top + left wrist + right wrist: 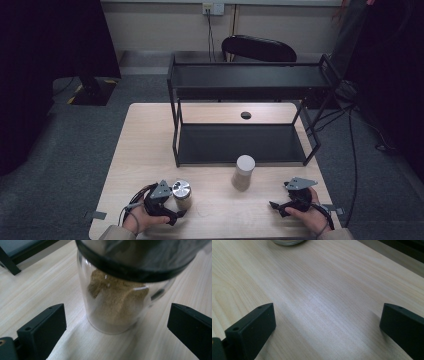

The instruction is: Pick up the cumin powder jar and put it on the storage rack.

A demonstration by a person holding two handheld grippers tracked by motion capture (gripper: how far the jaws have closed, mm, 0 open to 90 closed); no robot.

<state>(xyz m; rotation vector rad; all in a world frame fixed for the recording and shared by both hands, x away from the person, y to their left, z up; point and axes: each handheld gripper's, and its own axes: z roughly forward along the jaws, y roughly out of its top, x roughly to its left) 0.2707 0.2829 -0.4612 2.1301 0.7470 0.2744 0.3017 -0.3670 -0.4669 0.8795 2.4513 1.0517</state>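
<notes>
A black two-tier metal rack (pixel 250 90) stands on the far half of the light wooden table (pixel 140 150). Behind the rack, a black chair back (pixel 259 48) faces the wall. A wall socket (pixel 213 8) sits above the rack, with a cable hanging down. Grey carpet (pixel 75 135) surrounds the table.

The table (pixel 150 145) is pale blond wood with fine straight grain lines. The two-tier rack (pixel 245 80) at its far edge is flat black all over. Near the front-left corner, the jar (pixel 117 302) is clear glass with tan-brown powder inside, a black band at the neck and a shiny silver lid. The canister (pixel 243 172) mid-table has a beige body and white top. Both grippers, left (pixel 181 214) and right (pixel 273 205), are black with grey plates.
</notes>
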